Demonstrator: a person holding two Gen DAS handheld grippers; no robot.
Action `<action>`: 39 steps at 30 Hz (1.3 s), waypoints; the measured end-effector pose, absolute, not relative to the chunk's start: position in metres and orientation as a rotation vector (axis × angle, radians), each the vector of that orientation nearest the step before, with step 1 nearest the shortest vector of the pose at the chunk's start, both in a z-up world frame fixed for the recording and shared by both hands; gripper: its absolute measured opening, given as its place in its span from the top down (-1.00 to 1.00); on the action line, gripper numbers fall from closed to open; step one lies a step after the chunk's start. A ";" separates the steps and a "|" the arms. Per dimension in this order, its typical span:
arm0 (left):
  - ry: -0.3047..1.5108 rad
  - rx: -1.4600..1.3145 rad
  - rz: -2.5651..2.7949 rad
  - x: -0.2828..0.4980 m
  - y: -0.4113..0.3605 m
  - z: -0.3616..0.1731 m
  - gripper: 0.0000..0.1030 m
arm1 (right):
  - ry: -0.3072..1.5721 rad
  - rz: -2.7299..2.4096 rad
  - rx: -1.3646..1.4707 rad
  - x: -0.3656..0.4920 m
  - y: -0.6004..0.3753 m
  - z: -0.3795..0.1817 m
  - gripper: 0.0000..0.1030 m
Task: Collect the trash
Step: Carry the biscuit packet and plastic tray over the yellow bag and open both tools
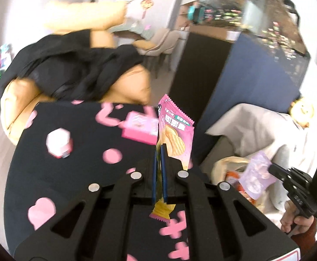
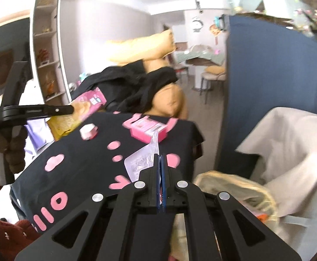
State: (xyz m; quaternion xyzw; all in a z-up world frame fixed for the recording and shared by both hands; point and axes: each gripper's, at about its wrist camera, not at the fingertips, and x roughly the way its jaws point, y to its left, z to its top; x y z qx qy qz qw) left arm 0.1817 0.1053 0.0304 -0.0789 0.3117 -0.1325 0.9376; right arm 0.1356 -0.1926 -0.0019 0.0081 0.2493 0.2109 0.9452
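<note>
My left gripper is shut on a pink chip bag and holds it upright above the black table cover; the bag also shows in the right wrist view. My right gripper is shut on a clear, pale purple wrapper over the table's right part. In the left wrist view that wrapper hangs over a beige trash bag at the right. A pink box and a small pink-and-white bottle lie on the table.
The trash bag sits open right of the table, next to a white cloth-covered seat. A blue partition stands behind. An orange sofa with black clothing lies beyond the table.
</note>
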 end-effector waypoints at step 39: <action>0.849 -0.068 -0.496 0.213 -0.098 -0.070 0.23 | 0.564 0.164 0.138 0.139 -0.329 -0.051 0.93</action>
